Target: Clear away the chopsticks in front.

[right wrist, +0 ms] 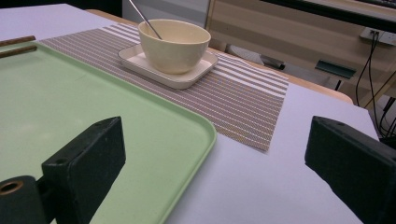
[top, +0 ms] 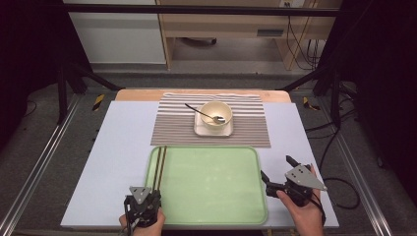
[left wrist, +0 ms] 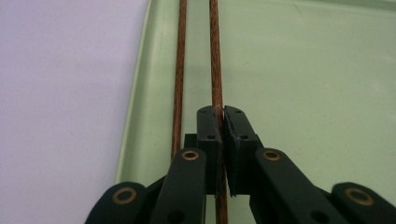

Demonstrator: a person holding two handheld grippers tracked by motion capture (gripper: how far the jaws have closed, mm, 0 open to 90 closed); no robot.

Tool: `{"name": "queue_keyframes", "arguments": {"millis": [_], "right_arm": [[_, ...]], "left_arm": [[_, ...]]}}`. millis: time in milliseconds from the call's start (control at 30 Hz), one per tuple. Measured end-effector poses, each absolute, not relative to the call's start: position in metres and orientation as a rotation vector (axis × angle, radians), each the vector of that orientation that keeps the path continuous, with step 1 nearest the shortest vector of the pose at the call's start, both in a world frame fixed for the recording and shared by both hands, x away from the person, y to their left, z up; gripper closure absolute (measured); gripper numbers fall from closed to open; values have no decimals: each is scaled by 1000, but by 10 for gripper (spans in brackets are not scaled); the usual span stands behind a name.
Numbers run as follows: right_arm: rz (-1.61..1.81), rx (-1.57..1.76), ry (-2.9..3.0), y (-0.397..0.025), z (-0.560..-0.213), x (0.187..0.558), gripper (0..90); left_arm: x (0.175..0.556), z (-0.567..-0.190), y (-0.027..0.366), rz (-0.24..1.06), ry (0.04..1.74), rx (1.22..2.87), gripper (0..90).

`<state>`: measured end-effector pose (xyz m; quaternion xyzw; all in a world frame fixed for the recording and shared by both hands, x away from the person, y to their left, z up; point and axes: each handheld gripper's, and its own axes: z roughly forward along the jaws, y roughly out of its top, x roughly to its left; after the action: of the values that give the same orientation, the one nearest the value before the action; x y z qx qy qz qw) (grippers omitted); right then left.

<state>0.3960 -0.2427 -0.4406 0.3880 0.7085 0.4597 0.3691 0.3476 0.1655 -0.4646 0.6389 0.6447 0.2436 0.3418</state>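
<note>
The left gripper (left wrist: pixel 222 122) pinches one chopstick (left wrist: pixel 215 60) at the green tray's (top: pixel 211 216) left edge, fingers clenched near its end for lifting. The right gripper (top: pixel 276 173) waits, fingers spread, beside the tray.

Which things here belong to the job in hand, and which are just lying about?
In the job:
- left gripper, shut on one chopstick
- second chopstick beside it
- green tray they lie in

Lying about:
- bowl with spoon
- square plate under the bowl
- striped mat
- right gripper, open beside the tray
</note>
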Motion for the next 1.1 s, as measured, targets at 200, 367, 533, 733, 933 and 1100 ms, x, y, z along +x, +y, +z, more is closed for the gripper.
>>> {"name": "queue_keyframes", "arguments": {"millis": [200,367,533,733,933,1100], "right_arm": [[1180,987,1826,-241,-440,395,53],[1181,986,1826,-241,-440,395,54],[1179,983,1831,-241,-440,395,55],[1179,973,1849,-239,-442,395,56],[1179,973,1847,-239,-441,395,56],[1179,973,1847,-239,-441,395,56]], "left_arm": [[347,-468,167,625,1690,1650,856],[348,-470,170,626,1702,1652,855],[351,-470,169,630,1707,1654,855],[353,-471,167,647,1706,1672,855],[355,-472,167,647,1713,1674,855],[356,-470,168,647,1719,1672,855]]}}
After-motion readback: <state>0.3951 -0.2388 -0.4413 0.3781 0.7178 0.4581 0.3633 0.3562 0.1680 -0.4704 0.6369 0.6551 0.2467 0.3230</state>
